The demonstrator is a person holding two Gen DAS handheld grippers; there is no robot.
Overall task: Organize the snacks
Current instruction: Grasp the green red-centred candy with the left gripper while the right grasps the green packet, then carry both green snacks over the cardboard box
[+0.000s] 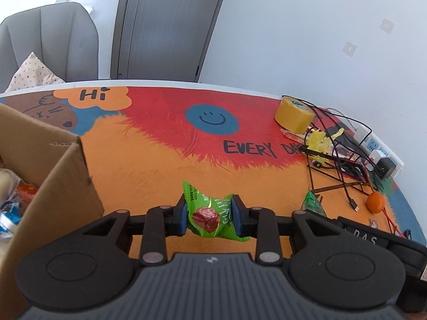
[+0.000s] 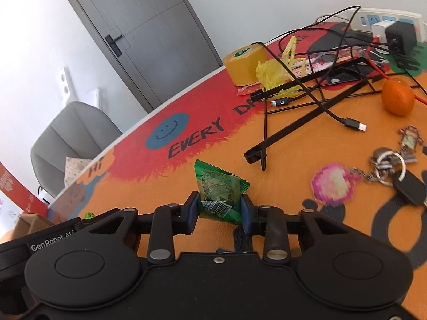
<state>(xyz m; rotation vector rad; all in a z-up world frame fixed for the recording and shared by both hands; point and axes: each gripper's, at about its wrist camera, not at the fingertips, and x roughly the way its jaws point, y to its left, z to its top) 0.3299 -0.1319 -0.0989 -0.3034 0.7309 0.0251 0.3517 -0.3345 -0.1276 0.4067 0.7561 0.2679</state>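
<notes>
Count on the mat, both wrist views

2 green snack packets: one (image 1: pixel 210 214), one (image 2: pixel 220 193). 1 cardboard box (image 1: pixel 53 165) with wrappers inside, number can't be told. 1 roll of yellow tape (image 1: pixel 293 114), 1 orange (image 2: pixel 397 96), 1 black wire stand (image 2: pixel 307 112), 1 power strip (image 2: pixel 387 18), 1 key bunch with a pink charm (image 2: pixel 333 184), 1 grey chair (image 1: pixel 53 45), 1 door (image 1: pixel 165 24). Cables tangled, at least 2 loose plug ends.

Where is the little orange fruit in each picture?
Left wrist view: the orange fruit sits far right, on the mat by the black cables.
Right wrist view: the orange fruit sits upper right, beside the black wire stand.
Shared landmark: the yellow tape roll.
</notes>
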